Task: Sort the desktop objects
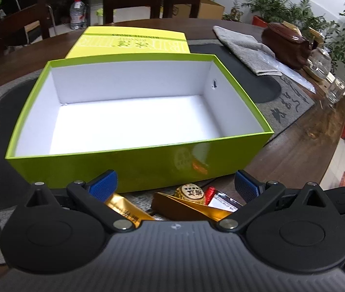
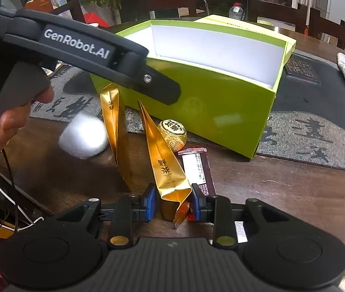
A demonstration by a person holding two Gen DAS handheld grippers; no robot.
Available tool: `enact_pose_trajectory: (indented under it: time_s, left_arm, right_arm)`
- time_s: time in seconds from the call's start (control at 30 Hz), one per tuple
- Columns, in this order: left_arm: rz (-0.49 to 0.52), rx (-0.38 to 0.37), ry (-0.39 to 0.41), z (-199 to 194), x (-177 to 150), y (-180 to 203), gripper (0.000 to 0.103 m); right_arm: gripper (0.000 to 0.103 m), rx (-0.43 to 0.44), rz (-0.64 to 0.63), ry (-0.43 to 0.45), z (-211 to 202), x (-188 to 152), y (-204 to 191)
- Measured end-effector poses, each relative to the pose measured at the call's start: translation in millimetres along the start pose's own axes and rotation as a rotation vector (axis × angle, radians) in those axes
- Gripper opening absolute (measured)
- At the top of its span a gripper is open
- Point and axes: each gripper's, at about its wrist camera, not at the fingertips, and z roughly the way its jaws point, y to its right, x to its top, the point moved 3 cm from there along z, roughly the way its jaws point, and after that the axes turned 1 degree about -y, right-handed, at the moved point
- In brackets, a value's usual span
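Dark wooden table in a room with dark chairs and potted plants; a grey mat printed with black calligraphy covers part of it.

Right gripper: blue pads narrowed onto the crumpled lower end of a gold tea packet, which bears the characters 野茶 and smaller lettering too fine to read. The packet lies pointing toward the box.

Left gripper: jaws wide apart, holding nothing, hovering above the items just in front of the box. Seen from the right wrist, its black arm reads "GenRobot.AI"; a hand grips the handle.

Beside the held packet: a second gold packet, a round gold-foil piece with a printed character label, a dark red sachet with an illegible white label, and a silver foil lump.

Behind them, an open lime-green box, white inside, empty. Its lid lies behind, lettering unreadable. A grey cloth lies to the right.
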Motion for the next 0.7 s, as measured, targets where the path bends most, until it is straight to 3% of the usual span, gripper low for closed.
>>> enact_pose_trajectory:
  time_s: [0.63, 0.7]
  left_arm:
    - [0.025, -0.068, -0.051, 24.0, -4.5, 1.1, 0.102]
    - [0.027, -0.080, -0.056, 24.8, -5.4, 1.9, 0.095]
  right_arm:
    - [0.029, -0.003, -0.013, 0.002, 1.9, -1.5, -0.7]
    - [0.029, -0.006, -0.019, 0.000, 2.0, -1.4, -1.2]
